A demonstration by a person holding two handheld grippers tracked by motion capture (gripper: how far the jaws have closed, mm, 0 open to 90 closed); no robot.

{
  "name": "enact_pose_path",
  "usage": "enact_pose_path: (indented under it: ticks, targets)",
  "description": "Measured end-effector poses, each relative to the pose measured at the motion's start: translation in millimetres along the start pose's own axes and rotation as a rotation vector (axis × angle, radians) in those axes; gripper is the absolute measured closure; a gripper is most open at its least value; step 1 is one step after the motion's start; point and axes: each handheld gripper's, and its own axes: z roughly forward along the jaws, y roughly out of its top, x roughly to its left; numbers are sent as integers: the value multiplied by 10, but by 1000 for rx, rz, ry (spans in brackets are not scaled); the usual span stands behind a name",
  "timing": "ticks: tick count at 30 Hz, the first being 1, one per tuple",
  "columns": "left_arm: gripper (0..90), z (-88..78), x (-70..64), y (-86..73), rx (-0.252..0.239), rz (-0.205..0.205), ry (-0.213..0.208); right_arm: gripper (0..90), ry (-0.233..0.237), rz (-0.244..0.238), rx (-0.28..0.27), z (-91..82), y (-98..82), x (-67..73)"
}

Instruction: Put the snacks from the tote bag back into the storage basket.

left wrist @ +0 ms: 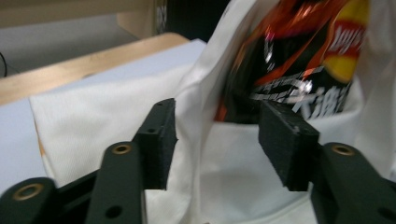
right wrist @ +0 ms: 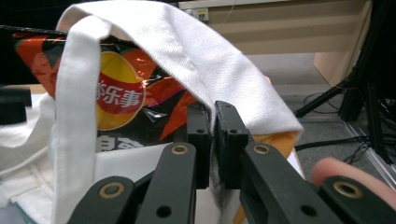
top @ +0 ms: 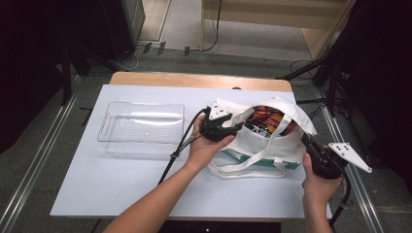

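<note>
On the white table [top: 121, 184], right of the clear tray [top: 141, 127], sits the white tote bag [top: 252, 143] with a chip packet [top: 265, 121] inside. The right gripper [right wrist: 212, 140] pinches the bag's rim tight; the left gripper [left wrist: 217, 140] gapes, fabric between its pads unpressed.

A clear plastic tray [top: 141, 127] sits on the white table [top: 121, 189], left side.

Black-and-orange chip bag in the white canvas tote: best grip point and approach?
Grip the black-and-orange chip bag by its flat top edge, coming from above through the white canvas tote's mouth. It stands upright with cloth walls covering its lower part; right gripper pinches the rim open.
</note>
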Motion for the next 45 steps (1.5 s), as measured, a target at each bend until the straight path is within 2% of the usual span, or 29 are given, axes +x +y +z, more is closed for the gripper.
enact_pose_path:
  ticks: [1,2,5,8,10,11,12,14,17,18,19,20,21,22,23,26,28,29,30,32,34,36,37,40,45]
  targets:
    - [439,0,0,0,0,0,0,870,0,0,0,0,0,0]
    - [439,-10,-57,38,-14,21,-16,871,6,-7,-2,1,-3,8]
    - [459,11,-175,109,-28,68,-27,870,15,-9,-2,4,-10,31]
    - [533,58,-225,139,-39,92,-6,871,27,-11,-2,3,-24,44]
    - [515,139,-229,146,-30,112,-3,871,36,-10,-2,2,-32,52]
    - [498,165,-224,150,-20,111,-4,871,36,-10,-2,2,-32,52]
    - [503,210,-218,157,-19,94,-33,871,44,-4,1,2,-32,58]
    - [504,222,-222,163,-24,90,-45,871,47,-8,0,3,-29,60]
    - [525,258,-244,184,-35,83,-44,871,54,-14,-3,14,-32,71]
    - [545,271,-248,195,-30,83,-40,871,62,-16,-1,19,-33,80]
    - [664,280,-251,203,-24,78,-38,872,68,-23,1,28,-36,93]
    - [710,294,-247,211,-16,77,-45,871,74,-25,2,33,-40,104]
    - [710,306,-241,218,-3,80,-46,871,74,-25,2,33,-40,104]
    - [785,320,-222,221,22,86,-59,871,77,-31,5,38,-44,113]
    - [899,318,-211,207,32,97,-70,871,88,-35,-1,44,-43,129]
    - [900,288,-195,200,31,93,-77,871,85,-40,-8,37,-27,144]
    - [900,246,-175,190,27,80,-93,872,69,-43,-21,26,-13,148]
    - [900,218,-164,180,25,82,-101,873,27,-33,-36,10,4,129]
    - [900,183,-148,167,18,87,-105,873,27,-33,-36,10,4,129]
    - [900,114,-113,129,1,84,-125,875,-26,1,-40,0,27,88]
    - [900,62,-67,85,-10,102,-140,875,-72,56,-29,5,50,21]
    - [900,29,-28,54,-17,99,-162,875,-103,79,-18,36,52,-34]
    - [900,13,-31,45,-17,109,-164,875,-110,99,-14,62,40,-58]
    - [900,-4,-41,49,-11,127,-159,875,-118,114,-11,75,29,-54]
    - [900,-64,-28,50,-17,122,-160,875,-141,101,-15,80,49,-71]
